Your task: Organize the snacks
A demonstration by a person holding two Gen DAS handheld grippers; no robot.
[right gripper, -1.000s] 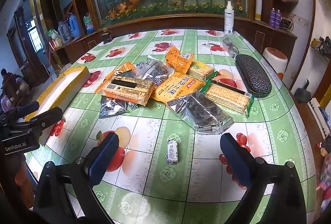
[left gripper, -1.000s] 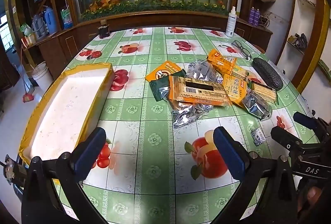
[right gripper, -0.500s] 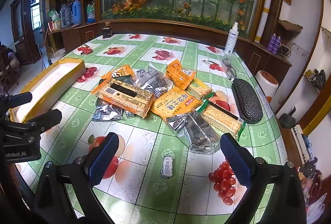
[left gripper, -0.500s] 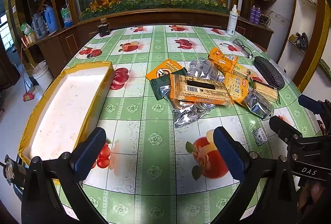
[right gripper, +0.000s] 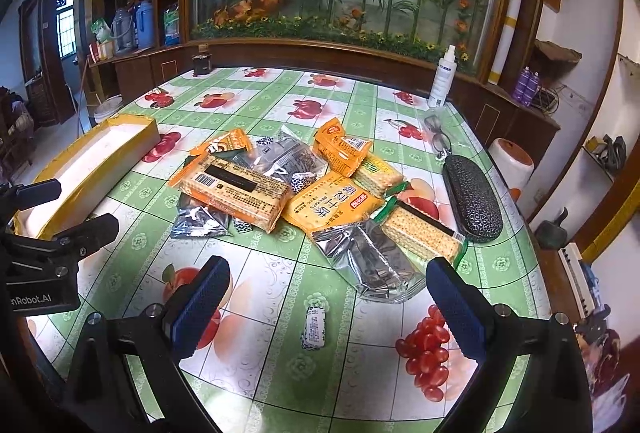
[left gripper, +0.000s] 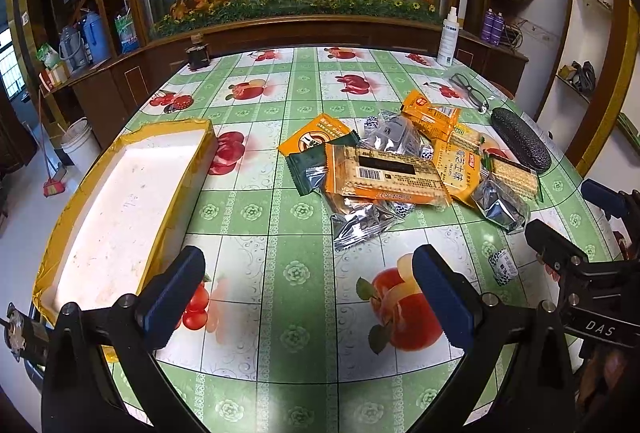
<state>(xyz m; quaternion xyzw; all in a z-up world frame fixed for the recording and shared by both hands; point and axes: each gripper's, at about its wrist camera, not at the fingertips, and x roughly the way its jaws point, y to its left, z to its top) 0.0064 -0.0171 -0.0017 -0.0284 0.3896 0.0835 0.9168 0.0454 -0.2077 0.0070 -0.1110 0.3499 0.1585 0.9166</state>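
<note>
A pile of snack packets lies mid-table: a long orange cracker pack (left gripper: pixel 386 175) (right gripper: pixel 236 189) on top, silver foil bags (right gripper: pixel 370 261), a dark green packet (left gripper: pixel 310 167), further orange packs (right gripper: pixel 334 207). One small wrapped candy (right gripper: pixel 315 327) (left gripper: pixel 503 267) lies apart near the front. A yellow-edged white tray (left gripper: pixel 120 201) (right gripper: pixel 94 163) stands at the left, with nothing in it. My left gripper (left gripper: pixel 308 297) is open above the near table, between tray and pile. My right gripper (right gripper: pixel 324 307) is open, just behind the candy.
A black glasses case (right gripper: pixel 472 199), spectacles (right gripper: pixel 438 139) and a white spray bottle (right gripper: pixel 442 77) sit on the right side. A small dark jar (left gripper: pixel 198 55) stands at the far left edge. The table is round with a green fruit-print cloth (left gripper: pixel 296 265).
Both grippers have pulled back and risen a little, so the pile and the tray look farther away. The right view has swung to the left. Nothing on the table moved.
</note>
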